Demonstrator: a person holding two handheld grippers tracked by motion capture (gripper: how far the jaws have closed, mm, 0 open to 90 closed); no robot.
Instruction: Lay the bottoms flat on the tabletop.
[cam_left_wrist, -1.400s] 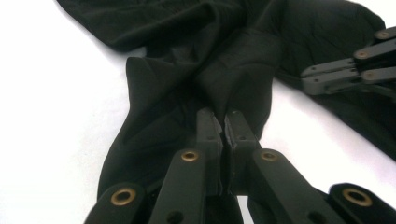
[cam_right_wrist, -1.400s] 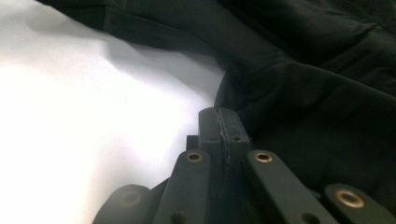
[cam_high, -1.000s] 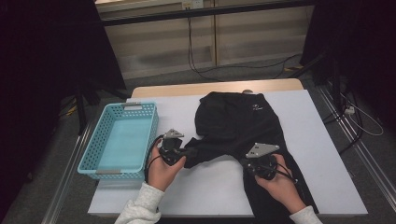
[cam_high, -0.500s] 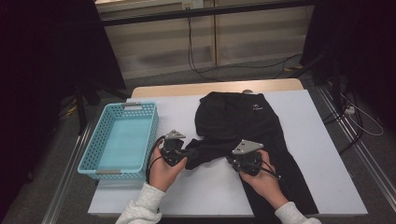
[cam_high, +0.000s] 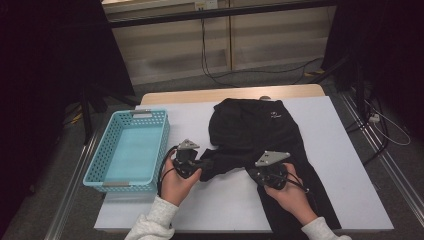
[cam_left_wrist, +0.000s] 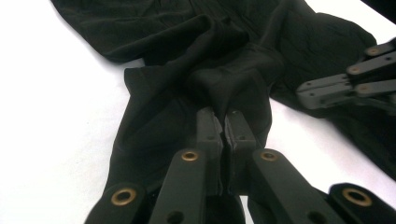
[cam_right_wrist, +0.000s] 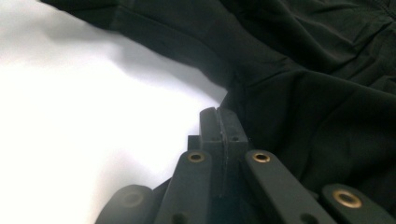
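Black garment (cam_high: 260, 132) on table; left tongs (cam_left_wrist: 219, 122) pinch sleeve fold.

My table (cam_high: 345, 165) has a white top w/ a wood strip at the far edge. On it: black garment (cam_high: 260, 135) spread mid-to-right, running off my near edge. Blue basket (cam_high: 102, 172) sits at left, overhanging a bit.
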